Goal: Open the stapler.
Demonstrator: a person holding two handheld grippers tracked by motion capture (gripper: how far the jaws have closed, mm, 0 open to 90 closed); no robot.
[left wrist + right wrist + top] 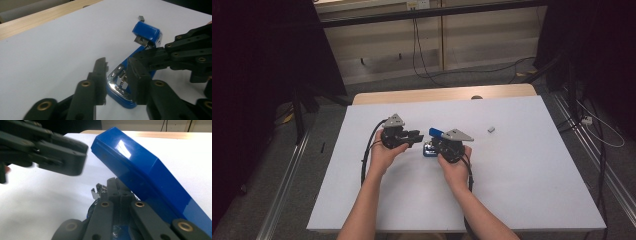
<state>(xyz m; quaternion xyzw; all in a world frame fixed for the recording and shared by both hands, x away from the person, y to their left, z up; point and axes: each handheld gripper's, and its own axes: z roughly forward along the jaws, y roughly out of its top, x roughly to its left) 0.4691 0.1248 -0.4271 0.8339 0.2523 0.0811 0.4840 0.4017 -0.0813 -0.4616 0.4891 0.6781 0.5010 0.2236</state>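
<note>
- Right gripper (443,141), at mid-frame in the high view, has its jaws clamped together on the inner metal part of the blue stapler (432,142); in its own view I see the two black jaws pressed side by side under the raised blue lid.
- Left gripper (414,137), just left of it, has its jaws parted on either side of the stapler's chrome front end; I cannot tell whether the pads touch it.
- I see the stapler hinged open, base on the counter (532,190), lid tilted up toward the upper left of the high view.
- My view of the counter shows a plain white sheet with a light wood strip along its far edge.
- One small grey piece (491,129) lies on the white surface to the right of the grippers, well apart from them.
- Beyond the counter I see grey floor, pale wall panels with black cables (419,55) hanging down, and dark curtains at both upper corners.
- Metal rails (287,185) run along the floor at the left and right edges.
</note>
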